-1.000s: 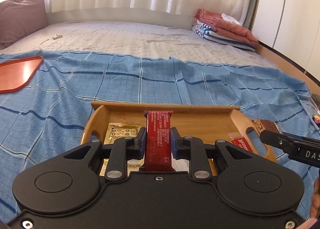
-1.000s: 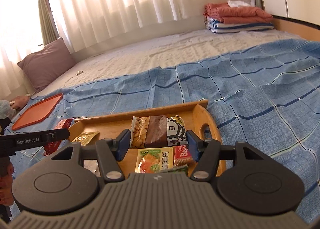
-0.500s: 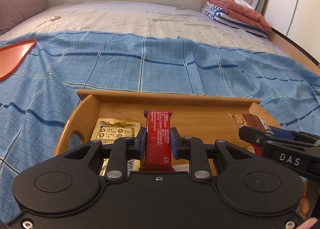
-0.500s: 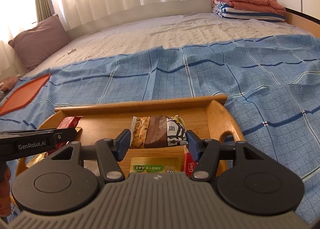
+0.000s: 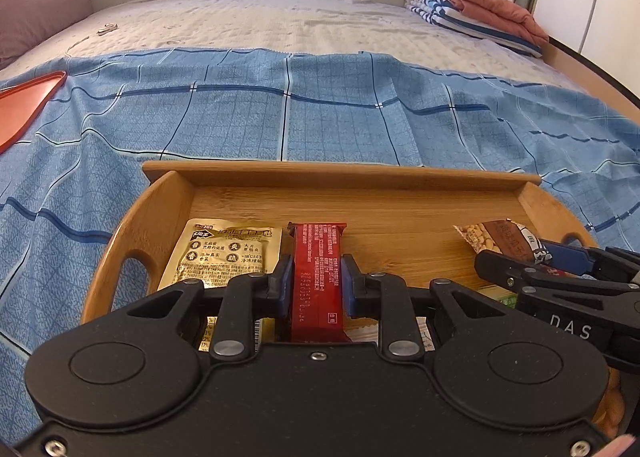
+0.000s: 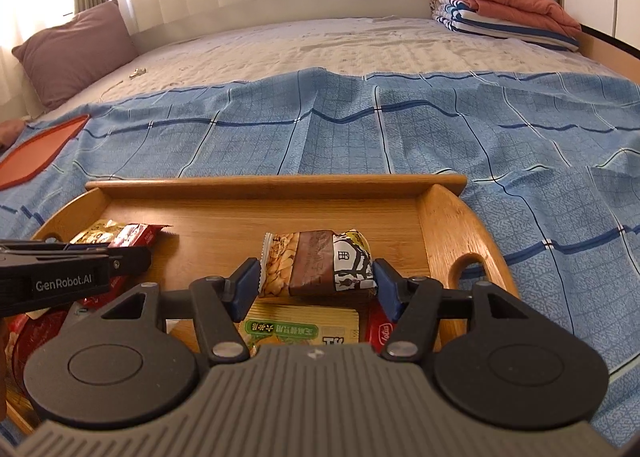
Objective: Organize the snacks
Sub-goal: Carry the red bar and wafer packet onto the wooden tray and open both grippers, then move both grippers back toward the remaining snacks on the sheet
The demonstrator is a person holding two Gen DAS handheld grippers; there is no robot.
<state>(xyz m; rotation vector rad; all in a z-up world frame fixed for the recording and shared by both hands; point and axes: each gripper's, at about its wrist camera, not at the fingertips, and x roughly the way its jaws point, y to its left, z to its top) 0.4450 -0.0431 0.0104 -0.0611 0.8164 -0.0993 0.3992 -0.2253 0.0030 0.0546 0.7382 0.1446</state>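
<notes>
A wooden tray (image 5: 340, 171) with handle cut-outs lies on the blue checked cloth. My left gripper (image 5: 316, 277) is shut on a red snack bar (image 5: 318, 253), held upright over the tray's left half, just right of a gold packet (image 5: 228, 253). My right gripper (image 6: 316, 281) hangs over the tray's (image 6: 276, 181) right half. Its jaws are opening, and a peanut snack packet (image 6: 316, 261) still sits crosswise between the pads, touching both. Below it lie a green packet (image 6: 296, 327) and a red packet (image 6: 380, 333). In each wrist view the other gripper pokes in from the side.
An orange tray (image 5: 24, 109) lies on the cloth at far left. Folded blankets (image 6: 500, 9) are stacked at the bed's far right, and a purple pillow (image 6: 76, 49) sits at the far left. Cloth and quilt stretch behind the wooden tray.
Both grippers have come down and forward over the wooden tray, which now looks larger. The right jaws stand slightly wider around the peanut packet. The left grip on the red bar is unchanged.
</notes>
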